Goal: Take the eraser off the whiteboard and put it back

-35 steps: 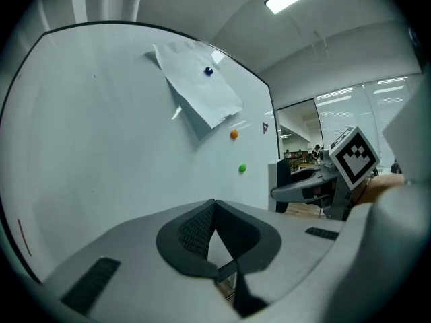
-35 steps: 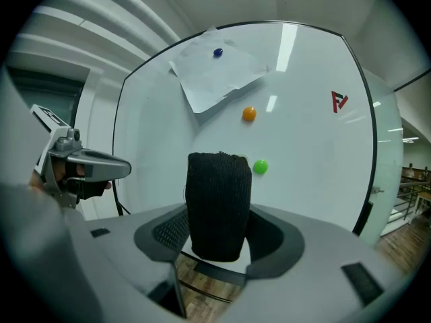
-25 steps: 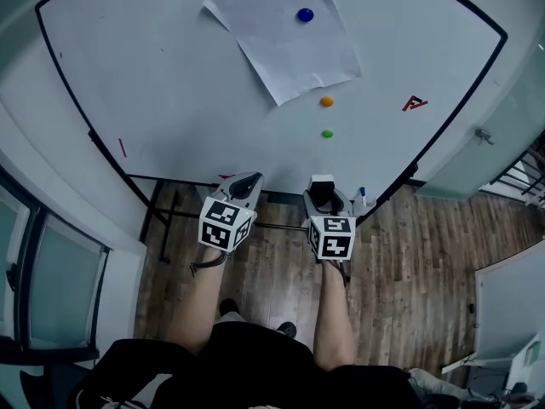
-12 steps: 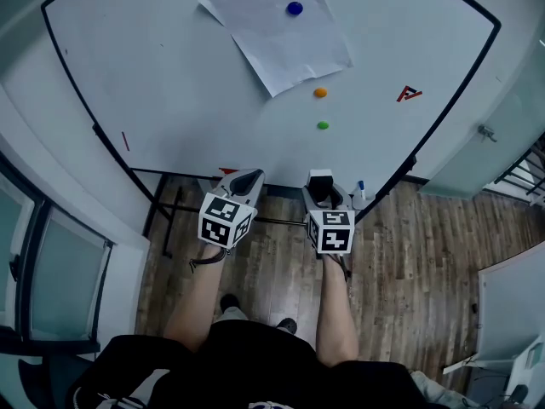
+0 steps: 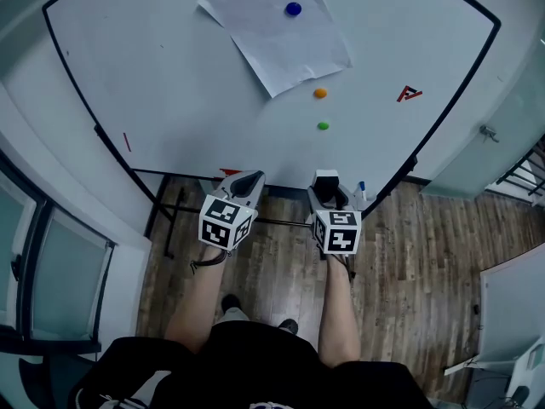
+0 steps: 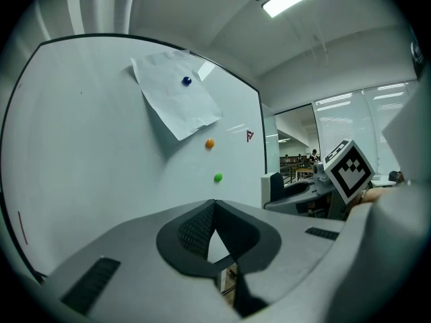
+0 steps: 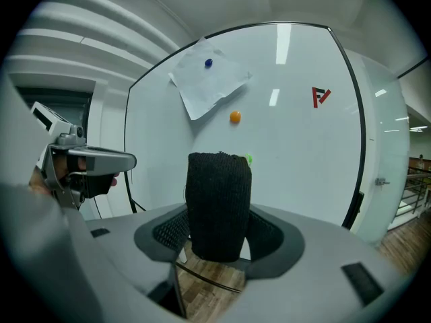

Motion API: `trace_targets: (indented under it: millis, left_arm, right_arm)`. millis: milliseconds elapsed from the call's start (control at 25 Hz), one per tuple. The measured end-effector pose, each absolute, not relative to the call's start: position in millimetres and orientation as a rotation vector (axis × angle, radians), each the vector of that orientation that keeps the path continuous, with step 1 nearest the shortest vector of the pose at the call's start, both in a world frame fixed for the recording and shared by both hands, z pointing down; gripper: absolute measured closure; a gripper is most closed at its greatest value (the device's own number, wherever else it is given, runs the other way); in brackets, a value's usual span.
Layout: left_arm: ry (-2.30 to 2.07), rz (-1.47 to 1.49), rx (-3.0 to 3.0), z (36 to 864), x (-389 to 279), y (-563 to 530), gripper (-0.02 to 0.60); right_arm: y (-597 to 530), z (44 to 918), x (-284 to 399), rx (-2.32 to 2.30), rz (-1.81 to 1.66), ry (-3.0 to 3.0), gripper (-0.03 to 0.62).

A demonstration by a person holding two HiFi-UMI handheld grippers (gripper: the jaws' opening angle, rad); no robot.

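The eraser (image 5: 324, 181), white-backed with a black felt face (image 7: 217, 206), is clamped upright between the jaws of my right gripper (image 5: 323, 192) (image 7: 217, 237). It is held off the whiteboard (image 5: 170, 75), just below the board's bottom edge and under the green magnet (image 5: 323, 126). My left gripper (image 5: 246, 181) (image 6: 214, 208) hangs beside it on the left, its jaws pressed together with nothing between them. From the left gripper view the eraser (image 6: 273, 188) shows at the right.
On the board a sheet of paper (image 5: 272, 32) hangs under a blue magnet (image 5: 294, 8). An orange magnet (image 5: 320, 93) and a red logo (image 5: 410, 94) sit to its right. A blue-capped marker (image 5: 361, 191) stands at the board's lower edge. Wooden floor (image 5: 409, 254) lies below.
The whole view shifted slightly a second ago. Since then my right gripper with the eraser has edged a little to the right; the left gripper has stayed put.
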State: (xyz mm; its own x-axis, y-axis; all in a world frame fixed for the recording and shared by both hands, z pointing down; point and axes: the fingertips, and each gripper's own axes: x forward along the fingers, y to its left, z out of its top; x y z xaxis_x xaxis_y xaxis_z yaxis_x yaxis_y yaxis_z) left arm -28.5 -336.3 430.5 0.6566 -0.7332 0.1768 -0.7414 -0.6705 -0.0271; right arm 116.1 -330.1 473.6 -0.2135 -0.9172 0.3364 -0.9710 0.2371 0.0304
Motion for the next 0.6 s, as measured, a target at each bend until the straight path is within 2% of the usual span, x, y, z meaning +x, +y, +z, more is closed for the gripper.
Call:
trace_targets:
  millis: [600]
  left_arm:
    - [-1.153, 0.188, 2.886, 408, 4, -347, 0.561]
  right_arm:
    - [-343, 445, 152, 1.825, 0.226, -2.191, 0.341]
